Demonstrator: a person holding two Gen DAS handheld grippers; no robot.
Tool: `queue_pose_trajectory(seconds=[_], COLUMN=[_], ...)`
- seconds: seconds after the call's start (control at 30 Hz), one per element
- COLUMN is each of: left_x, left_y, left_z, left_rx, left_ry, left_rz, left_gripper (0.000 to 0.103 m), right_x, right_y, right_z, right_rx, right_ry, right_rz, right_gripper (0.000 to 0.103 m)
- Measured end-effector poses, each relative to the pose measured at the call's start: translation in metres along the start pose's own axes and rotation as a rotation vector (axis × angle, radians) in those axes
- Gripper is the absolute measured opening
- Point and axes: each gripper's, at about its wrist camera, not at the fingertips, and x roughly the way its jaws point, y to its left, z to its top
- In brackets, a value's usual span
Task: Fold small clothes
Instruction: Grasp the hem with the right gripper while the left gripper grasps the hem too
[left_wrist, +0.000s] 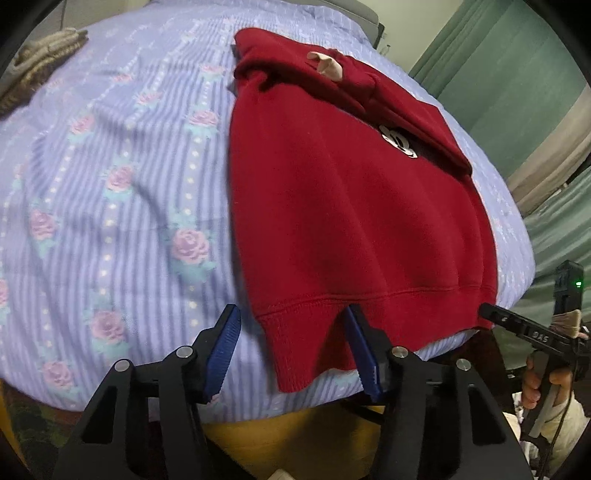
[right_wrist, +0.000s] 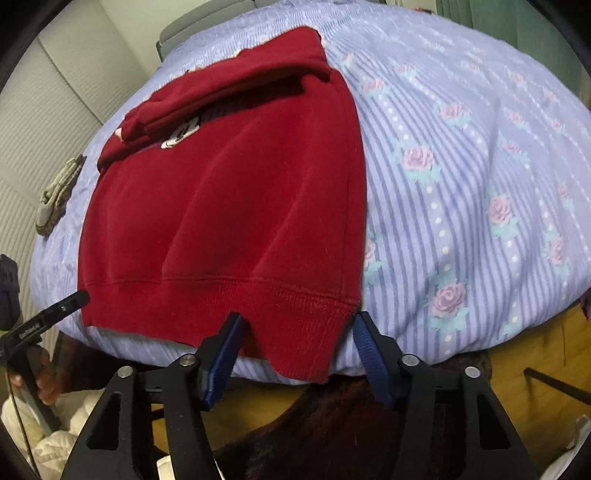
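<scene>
A lilac striped cloth (left_wrist: 122, 192) printed with pink roses covers the table and fills most of the left wrist view, with green curtains (left_wrist: 517, 81) along the right edge. A red sweatshirt (left_wrist: 343, 221) lies flat on the cloth right of centre, its sleeves folded across the chest at the upper middle, partly covering a small cartoon patch (left_wrist: 399, 142). The ribbed hem hangs over the table's near edge at the bottom. The left gripper (left_wrist: 293, 350) has its blue fingers (left_wrist: 221, 354) standing apart on either side of the hem's left corner; the fabric is between them but the pads are not pressing on it. A knitted beige item (left_wrist: 40, 62) lies at the upper left. At the lower right, a hand (left_wrist: 543, 380) holds the other gripper by the hem's far corner.

In the right wrist view, the same cloth (right_wrist: 461, 184) spreads to the right and the sweatshirt (right_wrist: 221, 214) sits left of centre. The right gripper (right_wrist: 297, 354) straddles the hem's right corner, fingers (right_wrist: 369, 354) apart, fabric loose between them. The beige item (right_wrist: 59, 195) lies at the left edge.
</scene>
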Motion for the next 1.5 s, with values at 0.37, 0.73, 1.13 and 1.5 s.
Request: queue_pose_trajectory(seconds=[0.37,0.73,1.13,1.5], left_x=[0.012,-0.010,-0.109,-0.128], left_y=[0.010,-0.006,-0.039,-0.043], left_z=[0.003,0.005,0.018,0.081], left_rx=[0.000,0.026,0.028,-0.062], left_ry=[0.013,-0.035,-0.296,-0.433], left_rz=[-0.094,-0.124,-0.162,-0.131], left_gripper=[0.057,0.015,0.010,0.010], right_x=[0.020,0.008,-0.093,-0.123], right_y=[-0.003,0.000,0.004,0.009], right_z=[0.003,0.002,0.005,0.064], right_rx=[-0.001,-0.010,0.062,0.147], right_ry=[0.025,0.003,-0.271,-0.376], right_rz=[0.014,0.081,0.190,0.312], right_gripper=[0.060,0.016,0.013,0.013])
